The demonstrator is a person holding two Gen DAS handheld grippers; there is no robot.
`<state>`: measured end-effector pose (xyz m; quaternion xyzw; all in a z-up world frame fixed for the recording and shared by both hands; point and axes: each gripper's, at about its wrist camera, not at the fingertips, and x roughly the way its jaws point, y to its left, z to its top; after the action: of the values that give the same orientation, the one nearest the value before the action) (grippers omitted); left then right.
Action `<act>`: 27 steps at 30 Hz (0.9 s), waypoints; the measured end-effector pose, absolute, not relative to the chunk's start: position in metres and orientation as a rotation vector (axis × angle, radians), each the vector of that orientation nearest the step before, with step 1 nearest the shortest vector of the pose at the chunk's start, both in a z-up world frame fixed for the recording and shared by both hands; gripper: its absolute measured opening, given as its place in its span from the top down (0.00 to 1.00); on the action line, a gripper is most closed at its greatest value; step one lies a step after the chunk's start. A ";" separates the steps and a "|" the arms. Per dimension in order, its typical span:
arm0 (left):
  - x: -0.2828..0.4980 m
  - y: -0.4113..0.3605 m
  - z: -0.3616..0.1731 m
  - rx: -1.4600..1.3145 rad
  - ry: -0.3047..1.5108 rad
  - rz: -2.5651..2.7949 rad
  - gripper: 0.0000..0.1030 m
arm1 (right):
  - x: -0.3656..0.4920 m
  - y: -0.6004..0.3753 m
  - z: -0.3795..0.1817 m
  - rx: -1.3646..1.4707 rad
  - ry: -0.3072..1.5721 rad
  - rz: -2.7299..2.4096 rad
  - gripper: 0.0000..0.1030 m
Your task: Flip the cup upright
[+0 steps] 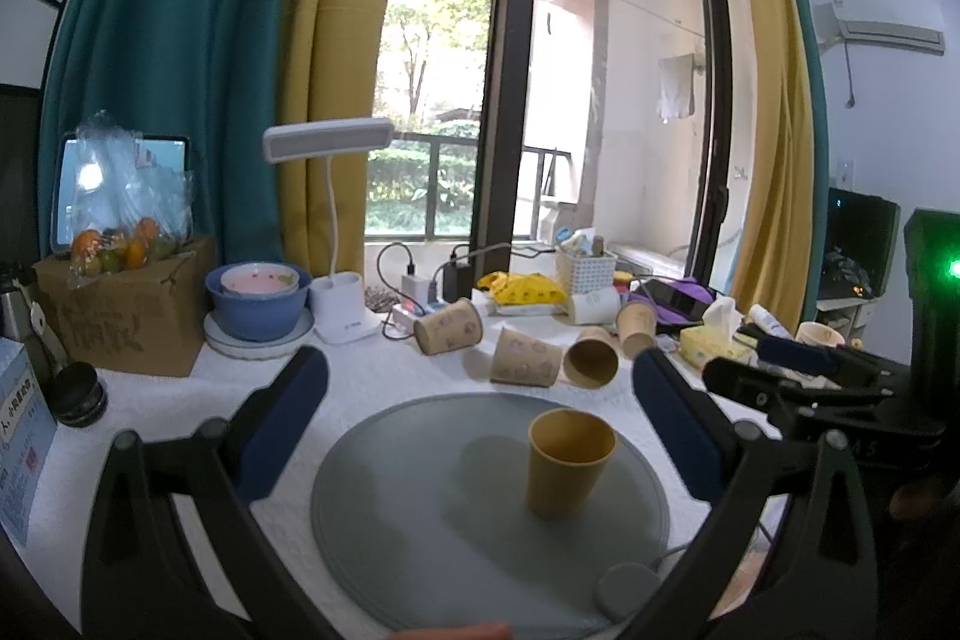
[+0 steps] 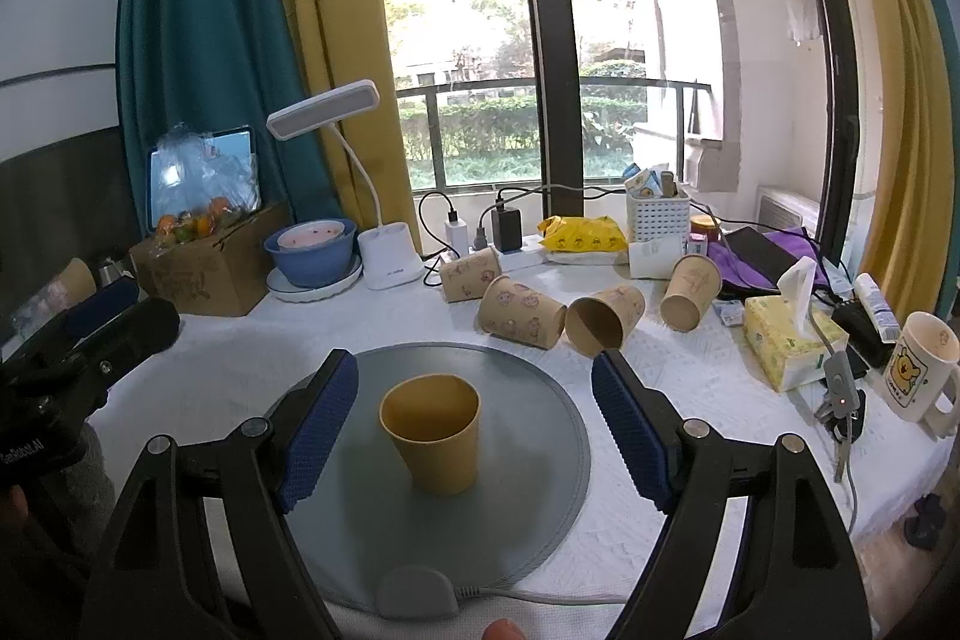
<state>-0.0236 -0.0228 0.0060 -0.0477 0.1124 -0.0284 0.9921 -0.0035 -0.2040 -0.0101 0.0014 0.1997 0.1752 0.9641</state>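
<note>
A plain yellow paper cup [image 1: 570, 463] stands upright, mouth up, on a round grey mat [image 1: 420, 508]. It also shows in the right wrist view [image 2: 433, 433] on the mat [image 2: 528, 448]. My left gripper [image 1: 480, 382] is open and empty, with the cup a little ahead between its blue pads. My right gripper [image 2: 474, 376] is open and empty, its fingers on either side of the cup without touching it. The right gripper's body [image 1: 840, 388] shows at the right of the left wrist view.
Several printed paper cups [image 2: 522, 310] lie on their sides behind the mat. A tissue box [image 2: 792, 340], a bear mug [image 2: 918, 370], keys [image 2: 840, 412], a white basket [image 2: 657, 214], a desk lamp [image 2: 390, 256], blue bowls [image 2: 312, 250] and a cardboard box [image 2: 210, 268] ring the white table.
</note>
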 end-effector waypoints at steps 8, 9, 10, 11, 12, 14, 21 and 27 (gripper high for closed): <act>-0.025 -0.024 0.006 -0.097 0.225 -0.055 0.01 | -0.004 -0.204 -0.010 0.001 0.404 0.355 0.19; -0.025 -0.025 0.006 -0.096 0.224 -0.055 0.01 | -0.003 -0.204 -0.010 0.001 0.404 0.355 0.19; -0.024 -0.023 0.006 -0.096 0.225 -0.054 0.01 | -0.004 -0.203 -0.011 0.001 0.404 0.355 0.19; -0.024 -0.023 0.006 -0.097 0.225 -0.055 0.01 | -0.003 -0.204 -0.010 0.001 0.405 0.355 0.19; -0.025 -0.024 0.006 -0.097 0.225 -0.056 0.01 | -0.004 -0.203 -0.011 0.000 0.405 0.356 0.19; -0.024 -0.023 0.006 -0.097 0.226 -0.054 0.01 | -0.004 -0.203 -0.011 0.002 0.405 0.355 0.19; -0.026 -0.027 0.004 -0.105 0.227 -0.047 0.01 | -0.004 -0.202 -0.011 0.000 0.407 0.356 0.19; -0.027 -0.029 0.004 -0.108 0.229 -0.047 0.01 | -0.004 -0.200 -0.012 -0.002 0.407 0.356 0.19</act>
<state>-0.0271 -0.0289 0.0042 -0.0541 0.1139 -0.0234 0.9917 -0.0045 -0.1997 -0.0122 -0.0008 0.2012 0.1761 0.9636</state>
